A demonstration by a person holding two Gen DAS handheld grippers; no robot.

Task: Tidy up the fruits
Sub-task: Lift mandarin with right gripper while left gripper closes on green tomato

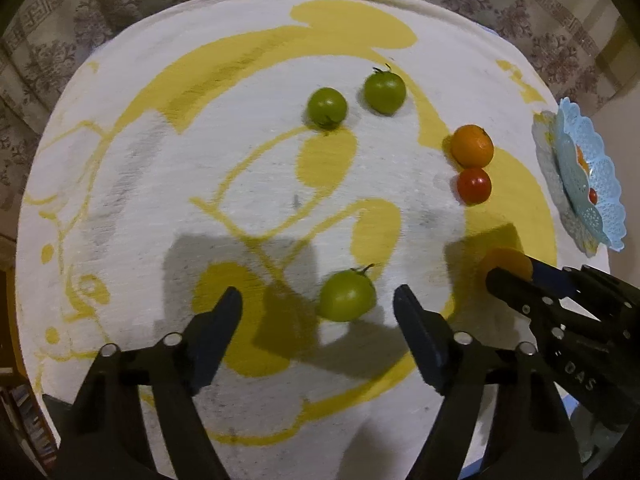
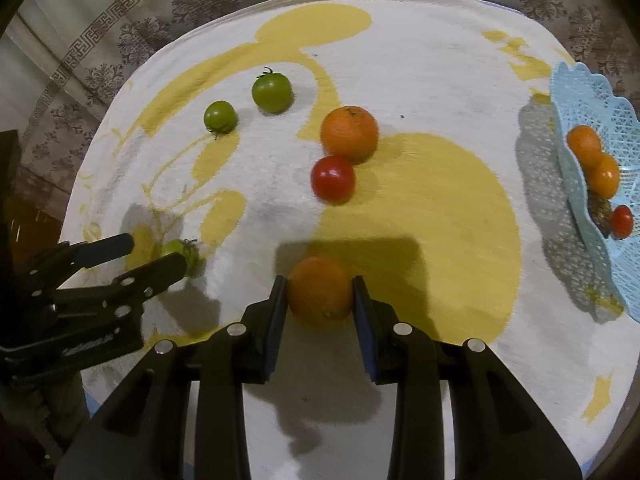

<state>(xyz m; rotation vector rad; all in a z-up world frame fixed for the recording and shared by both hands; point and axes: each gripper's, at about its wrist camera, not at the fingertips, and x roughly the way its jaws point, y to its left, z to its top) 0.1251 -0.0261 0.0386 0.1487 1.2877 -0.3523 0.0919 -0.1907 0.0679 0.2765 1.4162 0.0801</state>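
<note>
While the right gripper (image 2: 320, 296) has its two fingers pressed on both sides of an orange (image 2: 320, 294), the left gripper (image 1: 318, 300) hangs with its fingers spread wide around a green tomato (image 1: 347, 295), and it does not touch it. The orange in the right gripper sits over the yellow and white cloth (image 2: 440, 60), and I cannot tell if it is lifted or rests on the cloth. The light blue basket (image 2: 592, 92) stands at the right edge of the table, well apart from the orange and to the right of it, so the coming move, as I judge it, turns on carrying the orange to the right and a little forward; the right gripper is clearly the nearer one to the basket. The orange is round, so it has no long axis to consider. In the basket there are already two oranges and a red tomato (image 2: 622, 222), and a dark thing between them is hard to make out. On the cloth another orange (image 2: 349, 134) touches a red tomato (image 2: 333, 179), and two green tomatoes lie further away. The basket is cut off by the picture edge, so its far side is not seen.
</note>
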